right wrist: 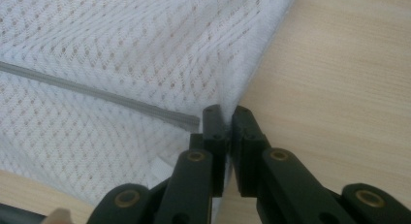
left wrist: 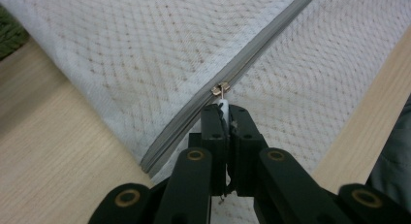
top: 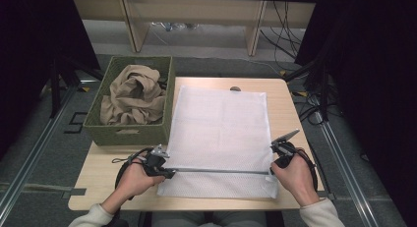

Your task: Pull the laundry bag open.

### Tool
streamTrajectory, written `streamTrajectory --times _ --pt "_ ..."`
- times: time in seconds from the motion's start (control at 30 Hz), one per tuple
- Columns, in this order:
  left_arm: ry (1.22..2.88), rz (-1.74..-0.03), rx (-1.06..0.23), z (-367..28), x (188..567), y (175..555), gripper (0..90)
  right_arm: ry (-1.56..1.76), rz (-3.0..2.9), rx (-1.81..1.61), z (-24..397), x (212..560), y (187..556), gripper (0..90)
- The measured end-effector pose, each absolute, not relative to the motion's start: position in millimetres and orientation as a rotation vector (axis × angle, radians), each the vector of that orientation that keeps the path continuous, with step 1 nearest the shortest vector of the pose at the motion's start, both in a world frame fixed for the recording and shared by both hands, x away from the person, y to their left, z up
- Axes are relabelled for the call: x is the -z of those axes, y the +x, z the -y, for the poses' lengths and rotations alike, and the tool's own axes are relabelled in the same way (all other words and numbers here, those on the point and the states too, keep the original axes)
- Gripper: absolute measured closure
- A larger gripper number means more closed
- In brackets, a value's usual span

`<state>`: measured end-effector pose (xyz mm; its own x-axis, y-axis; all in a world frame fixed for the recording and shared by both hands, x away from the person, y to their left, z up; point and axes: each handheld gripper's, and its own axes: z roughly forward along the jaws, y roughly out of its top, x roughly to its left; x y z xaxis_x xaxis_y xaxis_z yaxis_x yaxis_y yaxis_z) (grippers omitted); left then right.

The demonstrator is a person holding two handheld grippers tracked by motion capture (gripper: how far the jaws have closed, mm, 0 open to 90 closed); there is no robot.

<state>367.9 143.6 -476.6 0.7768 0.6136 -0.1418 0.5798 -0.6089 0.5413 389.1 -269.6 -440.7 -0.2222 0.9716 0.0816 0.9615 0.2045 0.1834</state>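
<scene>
A light wooden table [top: 295, 114] carries two things: a white mesh laundry bag [top: 221, 133] spread flat across its middle and right, and a green woven basket [top: 93, 121] just beside the bag, overhanging the table's far left corner.

Mesh laundry bags: one, white, flat on the table [top: 220, 133]
Zippers: one, grey, across the bag's near end [top: 216, 171]
Zipper pulls: one, small and white [left wrist: 222, 105]
Baskets: one, green, woven [top: 129, 134]
Cloths: one, tan, bunched in the basket [top: 134, 97]
Tables: one, light wood [top: 98, 173]
Grippers: two, a left gripper [top: 169, 172] and a right gripper [top: 273, 171]
Hands: two, one per gripper
</scene>
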Motion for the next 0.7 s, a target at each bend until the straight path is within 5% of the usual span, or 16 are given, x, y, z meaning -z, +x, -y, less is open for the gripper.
streamTrajectory --times 0.7 --pt "2.321 -1.011 -0.093 -171 478 363 86.7 1.94 -2.392 -0.284 270 443 397 86.6"
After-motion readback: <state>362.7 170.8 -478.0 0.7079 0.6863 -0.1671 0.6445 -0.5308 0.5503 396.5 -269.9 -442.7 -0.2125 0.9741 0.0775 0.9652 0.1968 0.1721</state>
